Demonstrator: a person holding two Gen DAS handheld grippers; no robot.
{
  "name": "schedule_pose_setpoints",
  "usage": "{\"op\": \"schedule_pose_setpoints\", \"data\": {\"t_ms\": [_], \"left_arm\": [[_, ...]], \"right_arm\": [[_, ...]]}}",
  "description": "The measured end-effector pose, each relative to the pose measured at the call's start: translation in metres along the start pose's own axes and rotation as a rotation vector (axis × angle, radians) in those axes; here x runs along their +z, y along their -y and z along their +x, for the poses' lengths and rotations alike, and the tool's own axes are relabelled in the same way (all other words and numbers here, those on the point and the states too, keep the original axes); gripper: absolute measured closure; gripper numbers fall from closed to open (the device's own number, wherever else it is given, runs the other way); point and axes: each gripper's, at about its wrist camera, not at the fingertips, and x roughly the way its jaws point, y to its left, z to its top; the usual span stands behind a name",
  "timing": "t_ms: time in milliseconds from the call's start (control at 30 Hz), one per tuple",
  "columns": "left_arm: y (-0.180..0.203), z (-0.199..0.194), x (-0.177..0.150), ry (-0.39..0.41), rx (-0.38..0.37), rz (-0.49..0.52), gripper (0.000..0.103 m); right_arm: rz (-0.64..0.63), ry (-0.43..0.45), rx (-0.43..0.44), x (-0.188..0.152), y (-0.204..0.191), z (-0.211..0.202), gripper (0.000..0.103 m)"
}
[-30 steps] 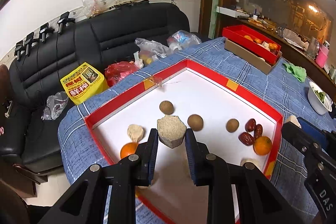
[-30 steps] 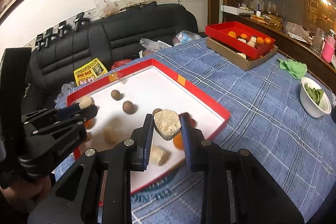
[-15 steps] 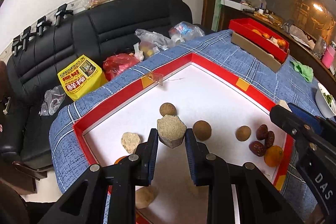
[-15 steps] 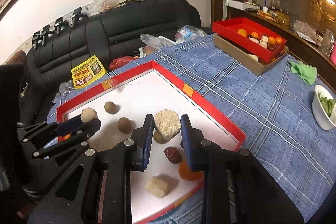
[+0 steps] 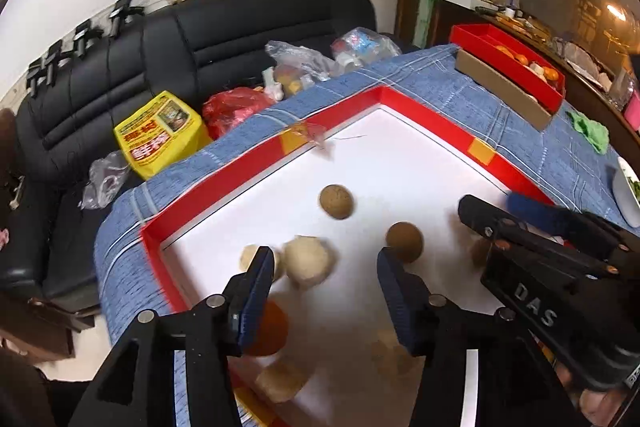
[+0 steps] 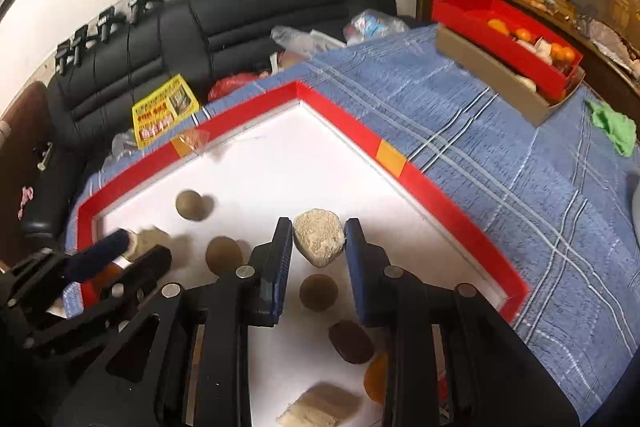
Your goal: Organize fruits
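A red-rimmed white tray (image 5: pixel 256 175) (image 6: pixel 440 191) lies on the blue checked tablecloth. My left gripper (image 5: pixel 324 281) is open; a beige cake (image 5: pixel 308 261) lies blurred just below its fingers, beside another beige cake (image 5: pixel 250 255). Two brown round fruits (image 5: pixel 336 201) (image 5: pixel 404 241) sit ahead of it, an orange (image 5: pixel 268 331) behind its left finger. My right gripper (image 6: pixel 318 247) is shut on a hexagonal beige cake (image 6: pixel 319 241), held above the tray. Below it lie brown fruits (image 6: pixel 318 291) (image 6: pixel 191 205), a dark date (image 6: pixel 350 341) and a cake (image 6: pixel 320 407).
A second red box of fruits on a cardboard box (image 5: pixel 512 67) (image 6: pixel 512 47) stands at the table's far right. A green cloth (image 6: pixel 614 125) lies near it. A black sofa (image 5: pixel 200 39) with bags and a yellow packet (image 5: pixel 158 135) runs behind the table.
My left gripper has opened and let go of its beige cake, which has dropped into the tray by the other cake. My right gripper has moved further over the tray with its cake.
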Motion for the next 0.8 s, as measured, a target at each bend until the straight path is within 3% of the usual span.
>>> {"op": "schedule_pose_setpoints", "data": {"t_ms": [67,167,200,233,267,500,600,800], "left_arm": [[-0.006,-0.01,-0.002,0.017,-0.001,-0.021,0.034],[-0.012,-0.027,-0.007,0.065,0.008,-0.04,0.013],[-0.013,-0.035,-0.011,0.085,0.007,-0.043,0.011],[-0.013,-0.04,-0.014,0.087,0.005,-0.047,0.009],[-0.013,-0.043,-0.017,0.085,-0.002,-0.049,0.009],[0.008,-0.067,-0.039,0.073,-0.05,0.013,0.008],[0.017,-0.074,-0.047,0.065,-0.088,0.025,0.005],[0.023,-0.085,-0.053,0.081,-0.087,0.034,0.004]], "right_arm": [[0.009,0.013,-0.029,-0.003,0.005,-0.004,0.029],[0.039,0.049,-0.033,-0.01,0.017,-0.028,0.017],[0.036,0.078,-0.034,-0.015,0.02,-0.043,0.015],[0.032,0.103,-0.04,-0.019,0.022,-0.057,0.004],[0.03,0.119,-0.042,-0.022,0.022,-0.066,0.0],[-0.029,0.233,0.001,-0.074,0.013,-0.156,0.0],[-0.066,0.244,0.004,-0.091,0.004,-0.175,0.0],[-0.096,0.268,-0.021,-0.11,-0.001,-0.194,0.0]]}}
